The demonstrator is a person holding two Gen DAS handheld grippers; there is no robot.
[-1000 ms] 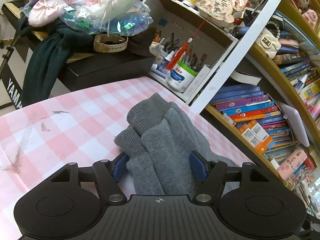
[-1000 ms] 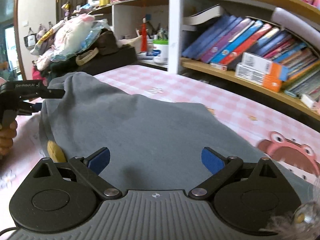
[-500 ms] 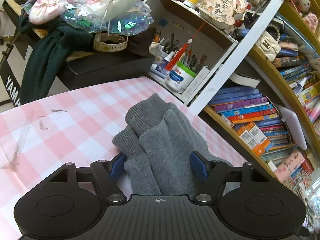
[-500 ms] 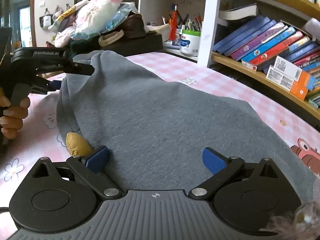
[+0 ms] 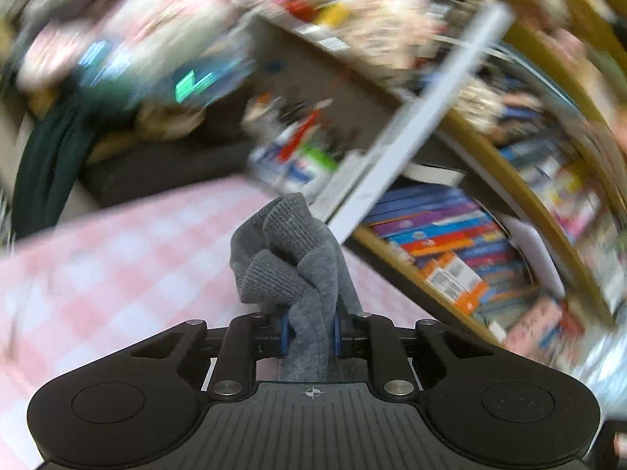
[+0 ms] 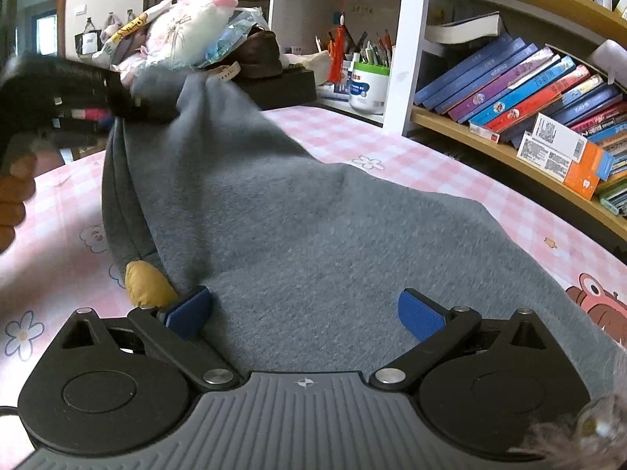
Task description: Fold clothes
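Note:
A grey knit garment lies spread over the pink checked tablecloth, with a small mustard-yellow patch at its near left edge. In the left wrist view my left gripper is shut on a bunched ribbed cuff of the grey garment, lifted above the cloth. From the right wrist view the left gripper holds that end raised at the upper left, a hand below it. My right gripper is open, its blue pads resting over the flat part of the garment.
A bookshelf with rows of books runs along the table's right side. A white pen pot and a dark box piled with soft toys stand at the back. The left wrist view is motion-blurred.
My left gripper has shut on the cuff and lifted it, pulling the garment's end upward; that view now blurs with motion. The right gripper stays open over the garment.

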